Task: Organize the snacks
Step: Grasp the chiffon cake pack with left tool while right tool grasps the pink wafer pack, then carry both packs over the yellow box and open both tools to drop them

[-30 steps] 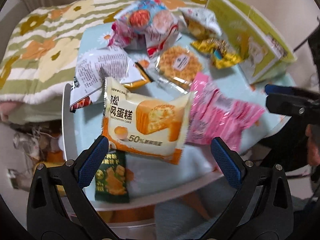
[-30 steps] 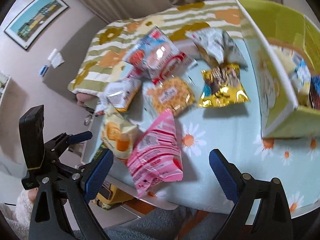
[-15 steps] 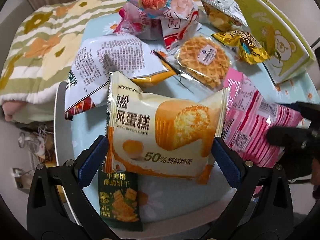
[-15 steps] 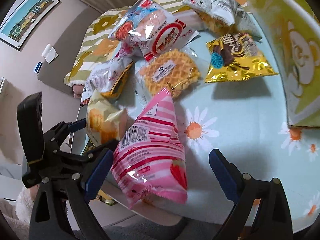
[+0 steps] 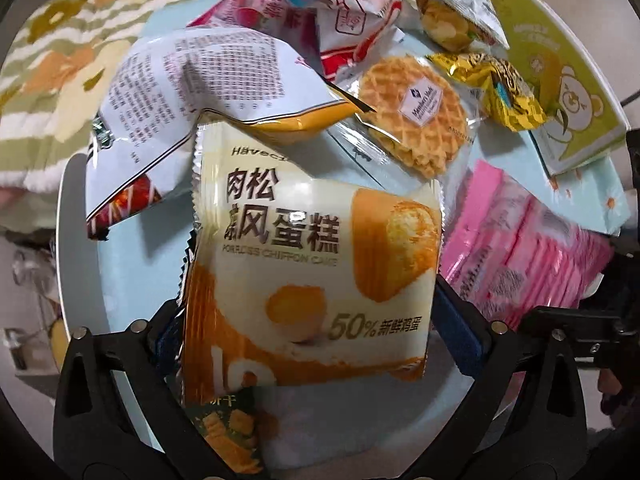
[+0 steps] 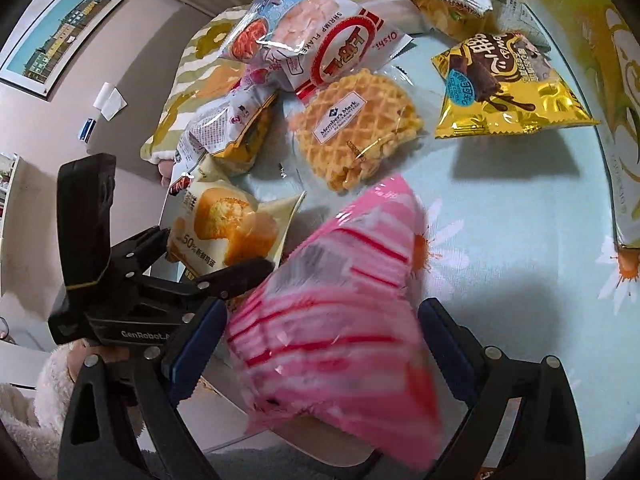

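Left fingers [image 5: 456, 332] pinch chiffon cake pack [image 5: 308, 264], printed "50%", at table [image 6: 500, 208] edge. Right gripper [image 6: 316, 340] clamps blurred pink pack [image 6: 340, 312] alongside. Waffle [image 6: 356, 120] reads "Member's Mark".

chiffon cake packet [image 5: 312, 264]: cream-orange, sealed, tilted, table's near edge, overlapping green cracker packet [image 5: 228, 432] at its 6 o'clock | pink striped packet [image 6: 340, 300]: blurred, at cake's 3 o'clock | waffle [image 6: 356, 124]: clear wrap, flat, 12 o'clock of pink | gold chocolate bag [image 6: 508, 92]: flat, waffle's 3 o'clock
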A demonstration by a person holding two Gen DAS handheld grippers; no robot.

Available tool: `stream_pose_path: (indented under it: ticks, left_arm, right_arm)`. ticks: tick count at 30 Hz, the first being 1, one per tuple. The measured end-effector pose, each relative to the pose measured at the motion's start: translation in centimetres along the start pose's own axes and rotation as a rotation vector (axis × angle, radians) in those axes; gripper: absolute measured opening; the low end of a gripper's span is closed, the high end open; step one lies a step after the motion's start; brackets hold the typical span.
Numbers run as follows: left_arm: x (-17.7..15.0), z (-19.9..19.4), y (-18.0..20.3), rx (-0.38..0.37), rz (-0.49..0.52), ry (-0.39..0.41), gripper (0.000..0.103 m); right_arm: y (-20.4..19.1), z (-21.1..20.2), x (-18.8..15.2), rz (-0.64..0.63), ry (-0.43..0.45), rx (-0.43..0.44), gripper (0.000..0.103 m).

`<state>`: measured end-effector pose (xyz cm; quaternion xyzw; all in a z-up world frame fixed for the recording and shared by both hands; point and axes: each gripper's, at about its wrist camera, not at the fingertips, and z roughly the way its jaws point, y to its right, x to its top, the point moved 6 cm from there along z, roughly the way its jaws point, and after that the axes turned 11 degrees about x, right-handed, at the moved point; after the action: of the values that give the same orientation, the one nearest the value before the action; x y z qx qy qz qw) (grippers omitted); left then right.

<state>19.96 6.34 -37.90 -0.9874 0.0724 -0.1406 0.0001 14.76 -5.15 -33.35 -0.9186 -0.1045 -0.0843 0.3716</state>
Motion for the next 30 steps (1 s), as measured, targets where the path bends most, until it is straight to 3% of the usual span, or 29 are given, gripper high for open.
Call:
stream_pose_path:
  ticks: [3,7,15,18,22,26,30]
  left_arm:
    - [0.0,-0.4,0.7,-0.021,0.009,0.014,0.085]
    - [0.1,-0.6,1.1,-0.024,0.01,0.009,0.079]
    - [-0.7,-2.9,0.8,-0.021,0.005,0.025,0.078]
    - [-1.0,-3.9,0.5,-0.002,-0.003,0.035,0.078]
    - [-1.1,-5.8,-0.2,0.002,-0.029,0.061,0.078]
    - [-0.9,-8.2,-0.8,0.04,-0.041,0.101,0.078]
    - [0.4,-11.3,-1.0,0.029,-0.069,0.162,0.078]
  right_arm:
    - [0.2,-0.1,-0.2,0.002,-0.005,0.006,0.095]
    - [0.6,-0.1,-0.3,0.013,-0.008,0.012,0.085]
    - [0.8,-0.7,-0.7,0.034,0.011,0.027,0.082]
    - [0.7,-1.1,-0.8,0.036,0.02,0.041,0.073]
    - [0.1,-2.2,-0.9,0.028,0.041,0.032,0.071]
    - [-1.0,-4.3,-1.0,0.022,0.082,0.031,0.071]
    - [-2.9,-8.2,-0.7,-0.013,0.162,0.022,0.071]
